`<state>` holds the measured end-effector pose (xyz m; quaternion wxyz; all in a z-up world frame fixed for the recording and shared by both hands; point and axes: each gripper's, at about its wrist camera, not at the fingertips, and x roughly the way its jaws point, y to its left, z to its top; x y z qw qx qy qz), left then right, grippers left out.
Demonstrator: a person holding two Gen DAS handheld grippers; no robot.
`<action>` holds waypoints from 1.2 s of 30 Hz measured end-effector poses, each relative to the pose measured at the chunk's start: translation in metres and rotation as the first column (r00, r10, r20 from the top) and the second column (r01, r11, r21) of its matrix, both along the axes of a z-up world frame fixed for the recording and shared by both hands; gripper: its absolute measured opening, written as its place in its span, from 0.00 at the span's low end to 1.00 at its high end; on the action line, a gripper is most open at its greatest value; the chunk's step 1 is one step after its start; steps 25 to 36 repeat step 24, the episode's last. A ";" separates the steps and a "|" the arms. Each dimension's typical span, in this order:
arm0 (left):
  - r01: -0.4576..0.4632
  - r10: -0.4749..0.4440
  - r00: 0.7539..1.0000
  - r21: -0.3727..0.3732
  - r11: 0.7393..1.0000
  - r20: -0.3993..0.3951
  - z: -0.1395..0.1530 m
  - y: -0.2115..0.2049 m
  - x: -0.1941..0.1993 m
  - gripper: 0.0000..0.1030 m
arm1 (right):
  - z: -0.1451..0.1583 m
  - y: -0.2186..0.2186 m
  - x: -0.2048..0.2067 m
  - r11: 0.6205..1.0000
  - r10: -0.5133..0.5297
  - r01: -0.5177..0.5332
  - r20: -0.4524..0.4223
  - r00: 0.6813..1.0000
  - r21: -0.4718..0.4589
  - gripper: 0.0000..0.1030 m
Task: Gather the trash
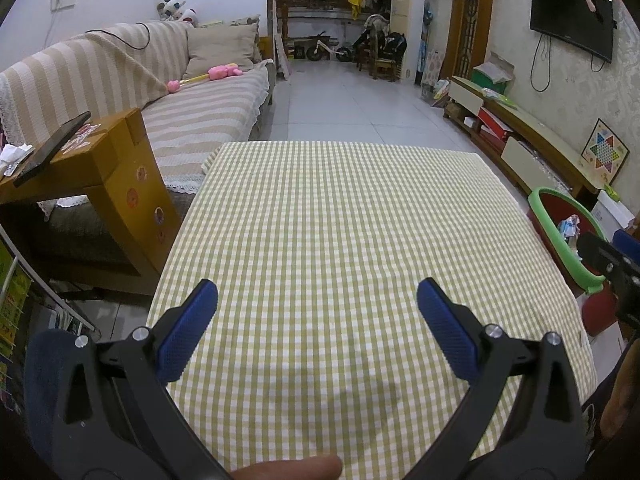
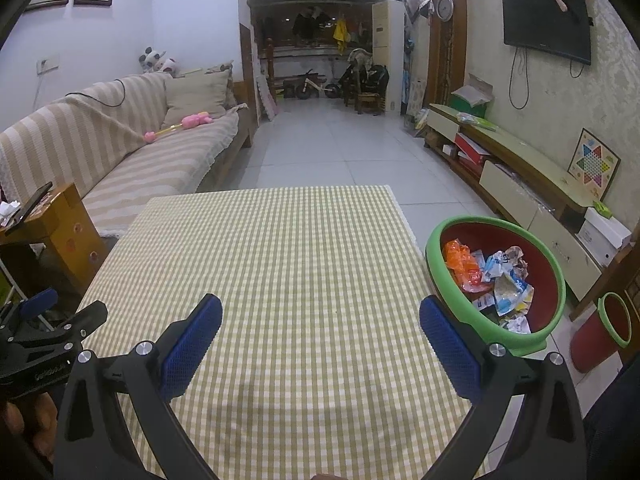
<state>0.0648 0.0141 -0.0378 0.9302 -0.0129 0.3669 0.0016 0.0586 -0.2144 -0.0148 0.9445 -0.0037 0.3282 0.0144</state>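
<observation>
A red bin with a green rim (image 2: 434, 264) stands off the table's right edge and holds several crumpled wrappers (image 2: 496, 276), orange, blue and white. It also shows in the left wrist view (image 1: 558, 248). My left gripper (image 1: 318, 300) is open and empty, low over the green-checked tablecloth (image 1: 320, 220). My right gripper (image 2: 320, 312) is open and empty over the same cloth (image 2: 272, 248), just left of the bin. Each gripper shows at the edge of the other's view: the right one (image 1: 612, 264), the left one (image 2: 48, 320).
A striped sofa (image 1: 192, 92) and a wooden side table (image 1: 100, 160) with a phone stand to the left. A TV bench (image 2: 520, 176) runs along the right wall. A smaller red and green bin (image 2: 600, 336) stands on the floor at the right.
</observation>
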 end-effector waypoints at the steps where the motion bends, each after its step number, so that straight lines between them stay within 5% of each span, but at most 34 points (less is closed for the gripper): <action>1: 0.002 -0.002 1.000 0.000 1.000 0.000 0.000 0.000 0.000 0.95 | 0.000 0.000 0.000 1.000 -0.001 0.001 0.000 1.000 -0.001 0.93; 36: -0.009 0.009 1.000 -0.007 1.000 0.001 0.000 0.002 -0.004 0.95 | -0.003 0.001 0.000 1.000 -0.009 0.009 -0.008 1.000 -0.019 0.93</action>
